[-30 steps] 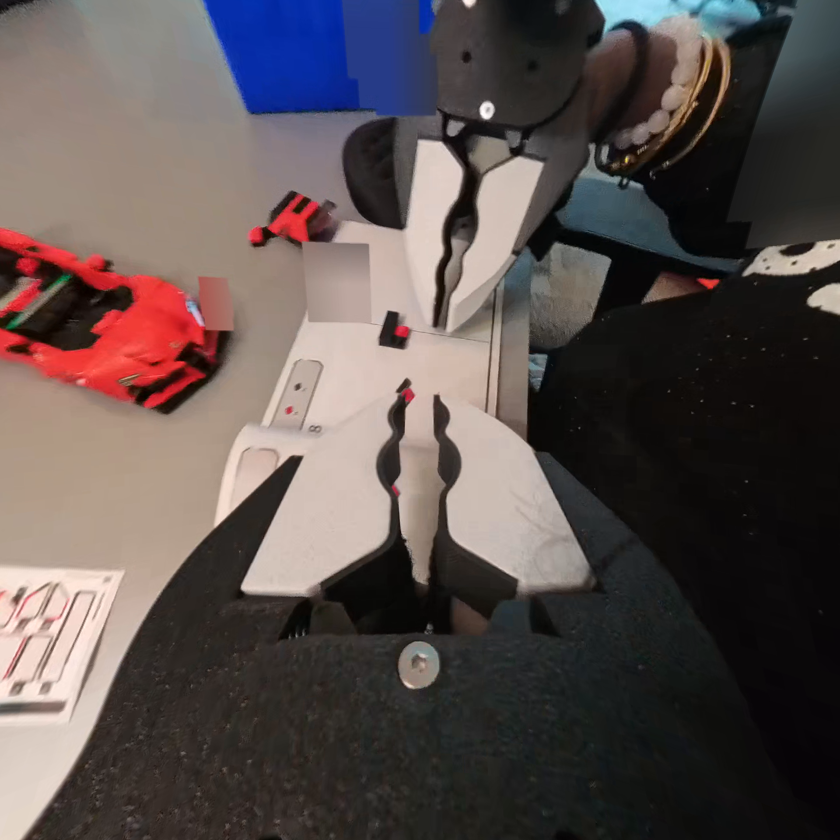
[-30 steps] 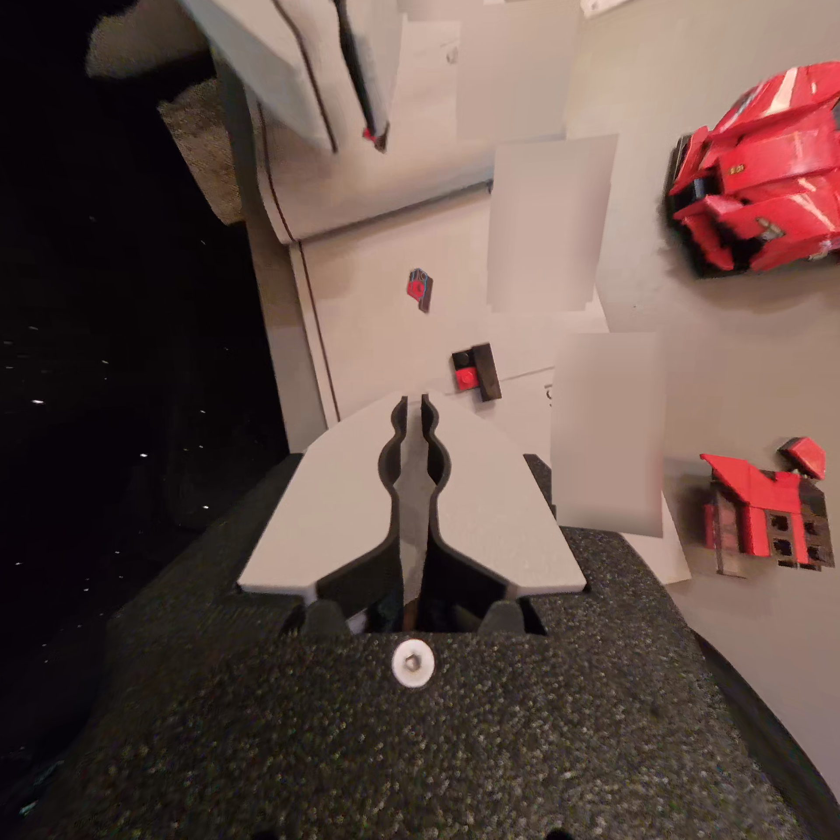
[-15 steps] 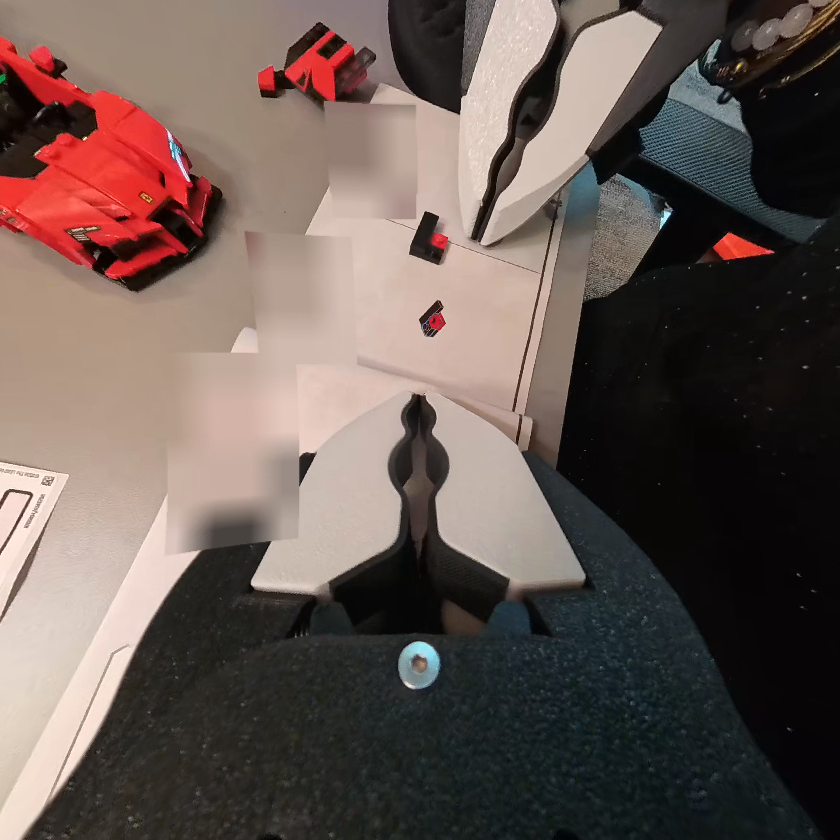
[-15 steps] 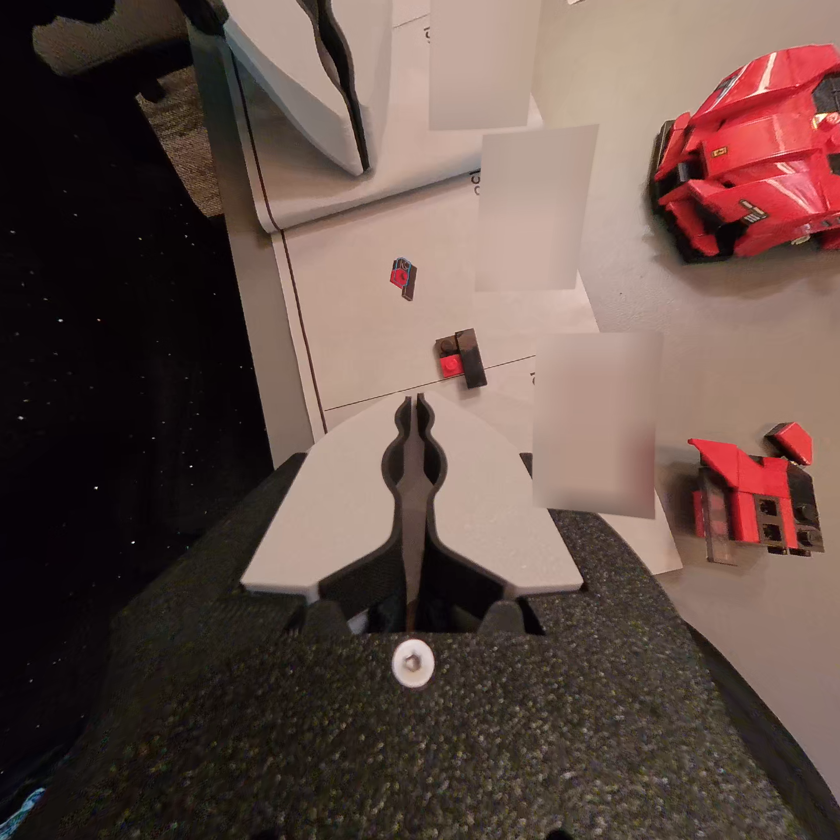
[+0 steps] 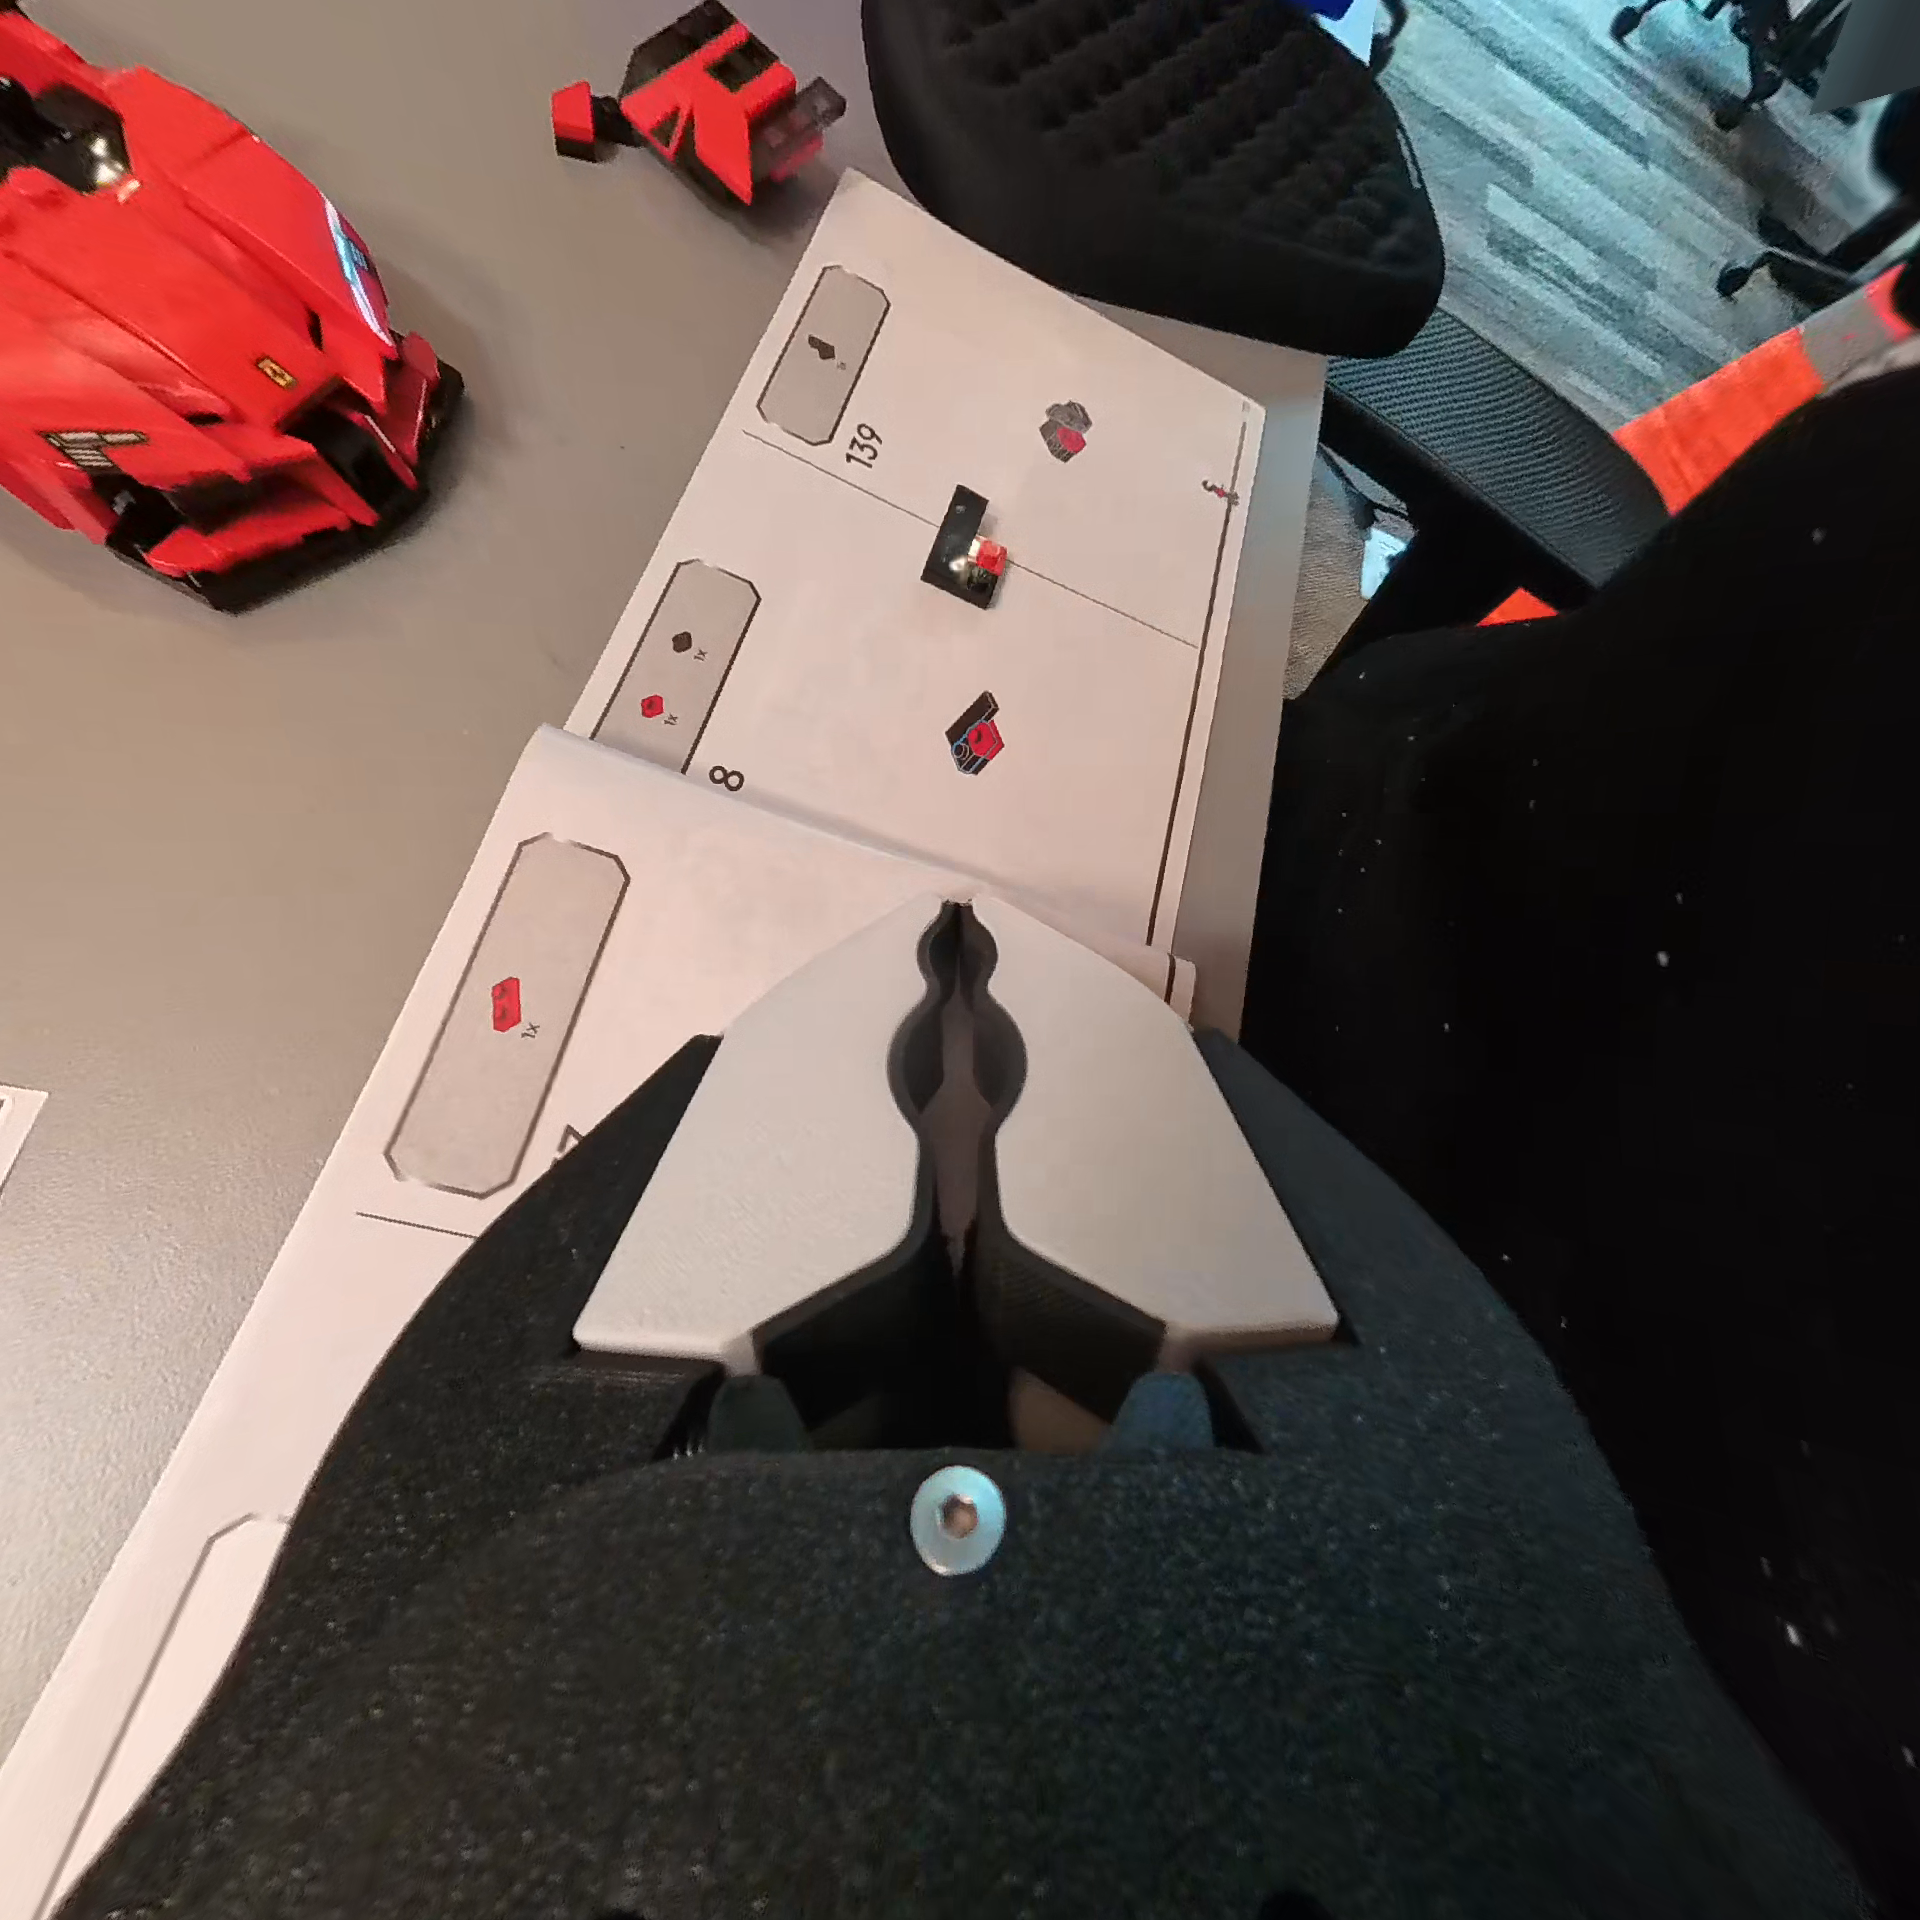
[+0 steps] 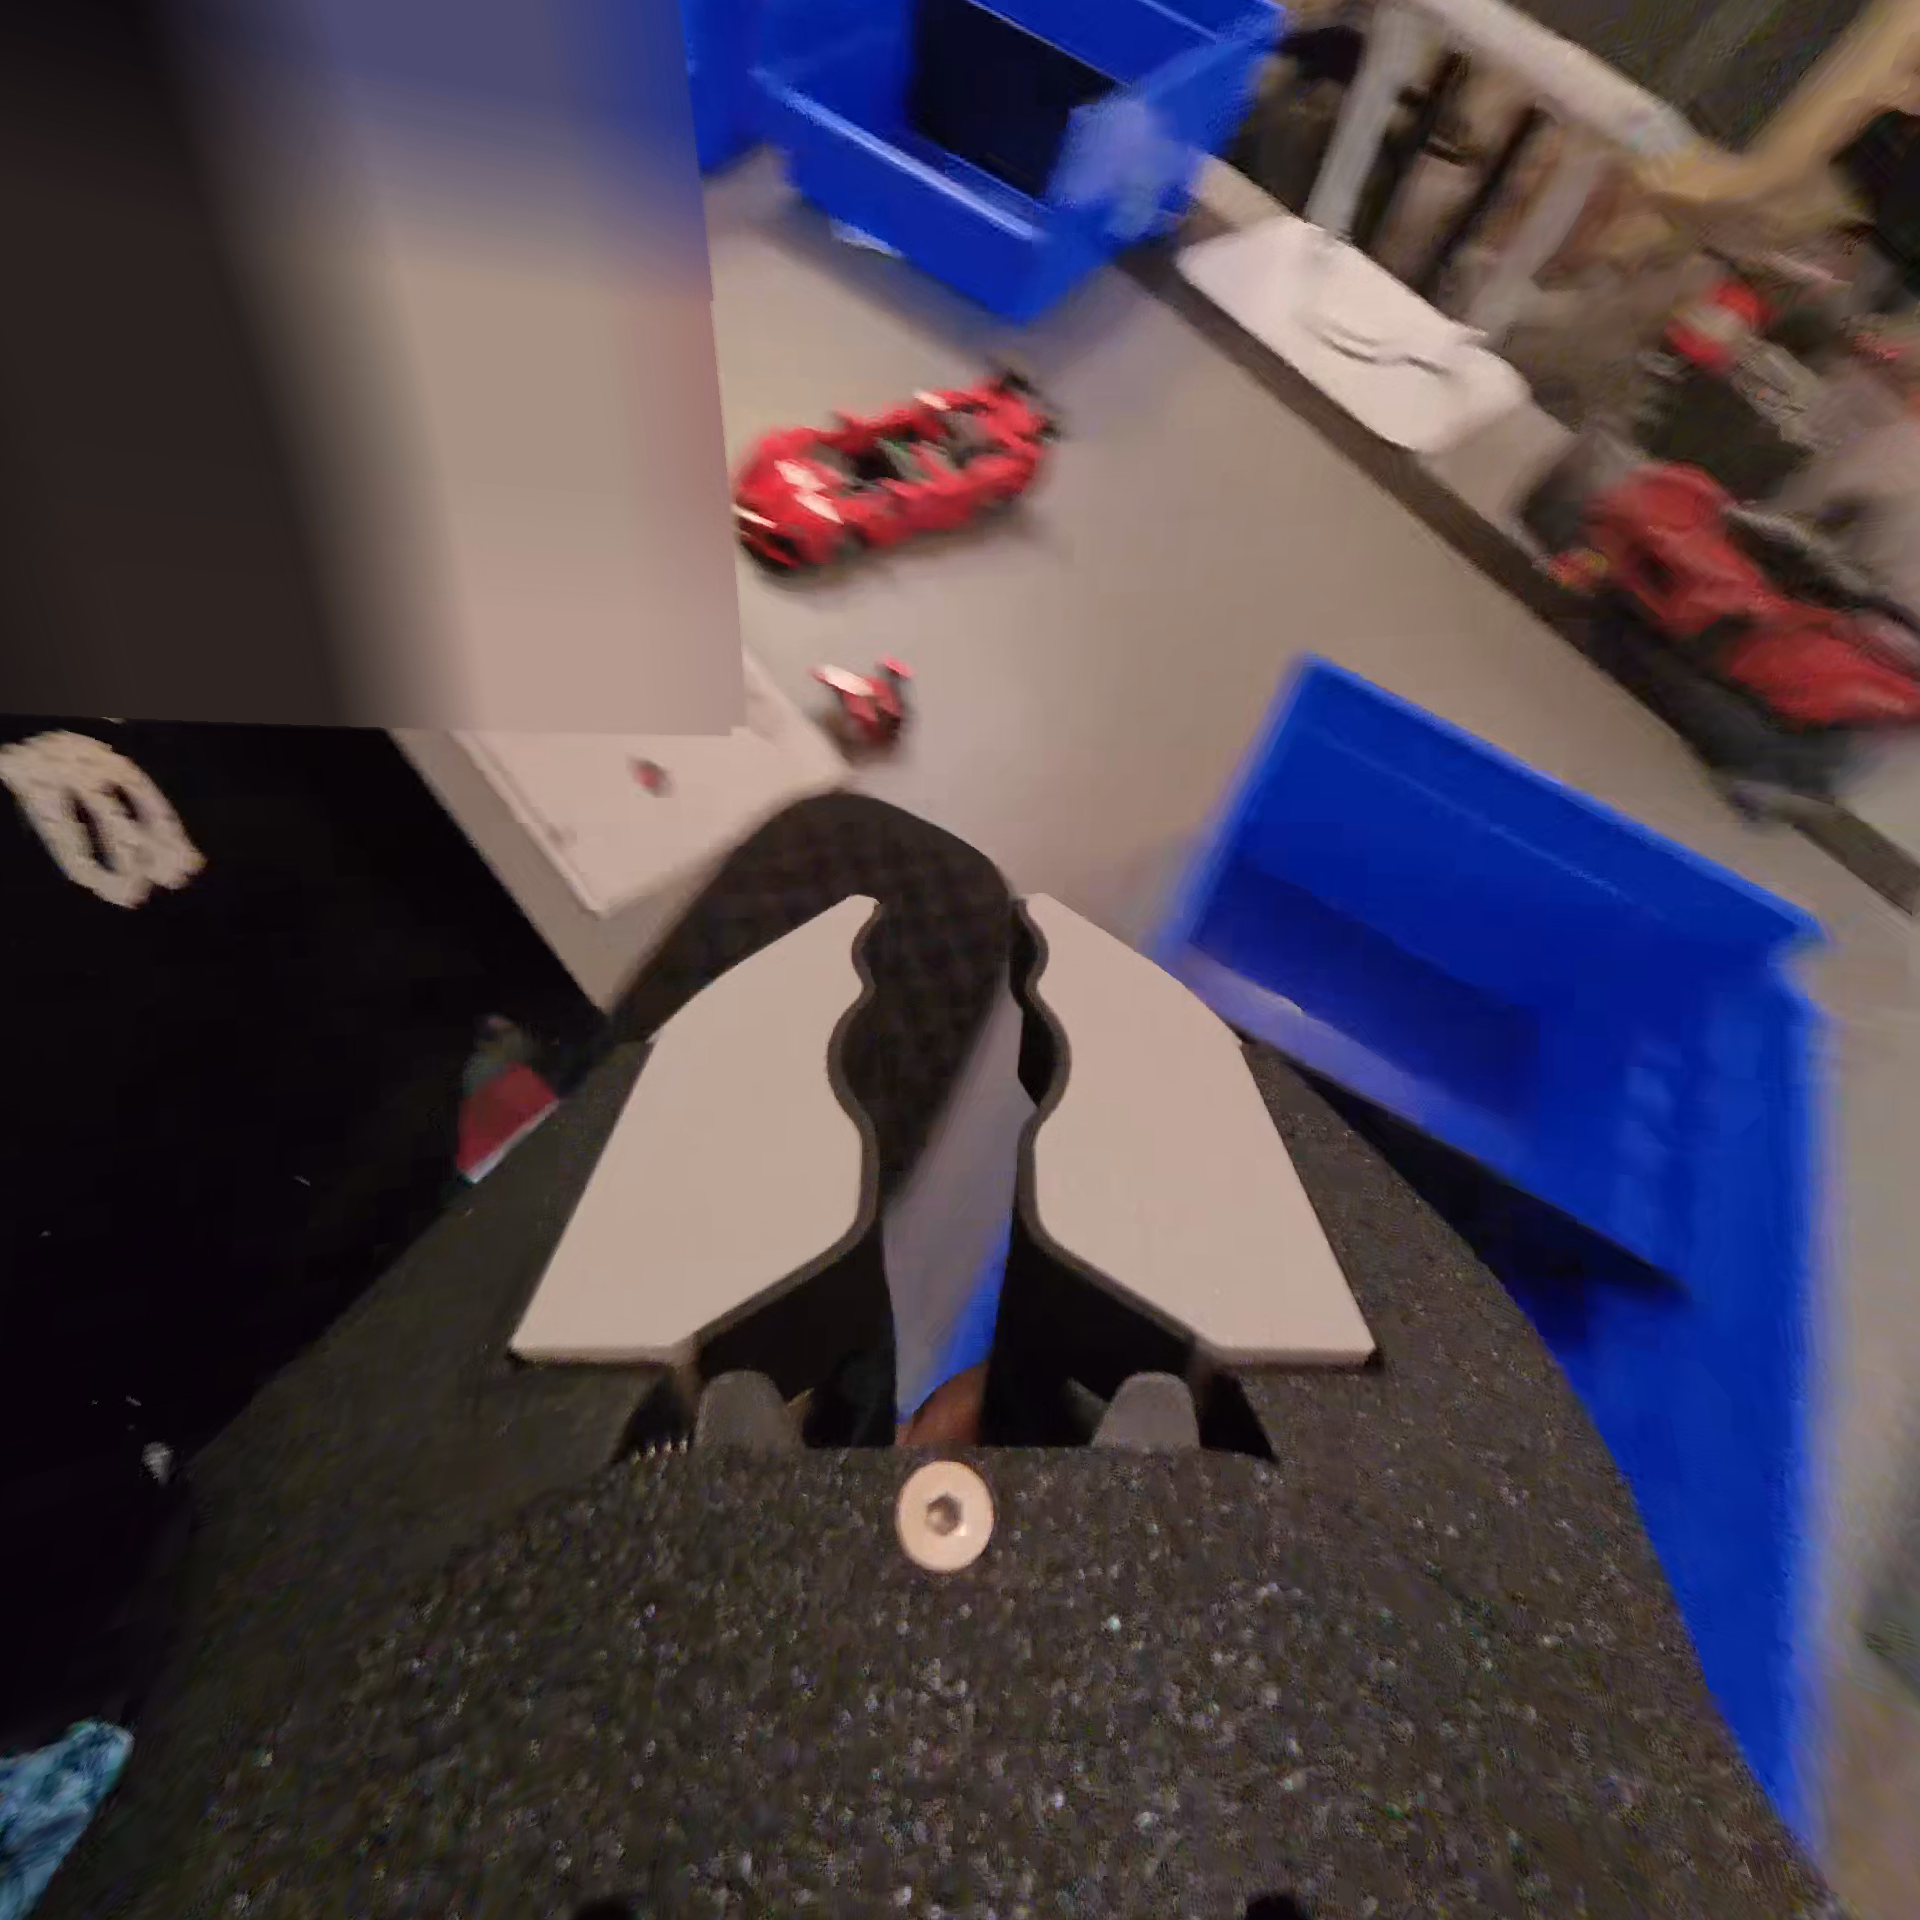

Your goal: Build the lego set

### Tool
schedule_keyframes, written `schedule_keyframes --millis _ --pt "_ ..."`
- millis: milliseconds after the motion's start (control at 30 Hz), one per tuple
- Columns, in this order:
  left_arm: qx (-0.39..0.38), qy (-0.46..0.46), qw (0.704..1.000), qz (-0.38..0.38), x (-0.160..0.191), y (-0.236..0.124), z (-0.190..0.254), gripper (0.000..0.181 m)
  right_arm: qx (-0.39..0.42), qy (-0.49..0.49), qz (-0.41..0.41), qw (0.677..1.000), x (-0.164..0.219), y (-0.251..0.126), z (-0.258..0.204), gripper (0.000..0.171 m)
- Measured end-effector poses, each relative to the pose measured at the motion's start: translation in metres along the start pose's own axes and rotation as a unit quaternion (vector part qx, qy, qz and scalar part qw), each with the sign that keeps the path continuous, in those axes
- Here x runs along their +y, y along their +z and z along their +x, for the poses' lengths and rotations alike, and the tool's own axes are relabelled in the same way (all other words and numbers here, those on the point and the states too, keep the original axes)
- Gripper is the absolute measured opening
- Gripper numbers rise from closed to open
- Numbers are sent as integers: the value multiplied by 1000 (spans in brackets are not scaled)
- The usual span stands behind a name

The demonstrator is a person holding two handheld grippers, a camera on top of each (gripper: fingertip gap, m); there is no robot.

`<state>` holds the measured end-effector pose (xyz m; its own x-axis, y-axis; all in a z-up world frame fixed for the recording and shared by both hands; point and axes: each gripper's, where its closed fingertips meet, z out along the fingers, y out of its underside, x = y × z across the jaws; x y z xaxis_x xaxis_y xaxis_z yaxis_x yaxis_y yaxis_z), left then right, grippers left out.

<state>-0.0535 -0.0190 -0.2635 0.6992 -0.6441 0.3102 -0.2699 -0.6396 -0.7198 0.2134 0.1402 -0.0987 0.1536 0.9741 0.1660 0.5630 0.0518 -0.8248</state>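
My left gripper is shut and empty, low over the open instruction booklet. A small black-and-red lego piece lies on the booklet ahead of it. The red lego car sits on the grey table to the left, and a small red-and-black sub-assembly lies farther off. My right gripper is open and empty, raised over the table's near edge; its view is blurred. That view shows the car, the sub-assembly and the booklet.
A blue bin stands close on the right and another at the back. A black textured rounded object hangs over the booklet's far end. More red models sit far right. A person's dark clothing borders the table edge. Across from one pair of fingers to the other is roughly 35 centimetres. The right gripper is farther from the small black-and-red lego piece, some 30 centimetres, than the left, some 9 centimetres. It is some 20 centimetres from my left tips to the small red-and-black sub-assembly.
My right gripper has lifted away from the booklet, swung up and opened; it has left the left wrist view. My left gripper has closed fully and drawn back from the small piece.
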Motion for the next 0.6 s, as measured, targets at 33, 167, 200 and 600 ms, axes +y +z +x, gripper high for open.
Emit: schedule_keyframes --millis 33,167,200,600 --pt "4 -4 1000 -3 0 0 0 0 38 6 -21 999 12 -20 22 17" --pt "19 5 999 -30 0 -2 0 0 116 16 -129 985 75 -64 89 0" --pt "18 21 999 -42 0 -2 1 0 108 20 -152 982 89 -64 95 0" --pt "-122 77 986 89 -76 -64 -34 0 -55 34 -429 901 214 -2 113 16"
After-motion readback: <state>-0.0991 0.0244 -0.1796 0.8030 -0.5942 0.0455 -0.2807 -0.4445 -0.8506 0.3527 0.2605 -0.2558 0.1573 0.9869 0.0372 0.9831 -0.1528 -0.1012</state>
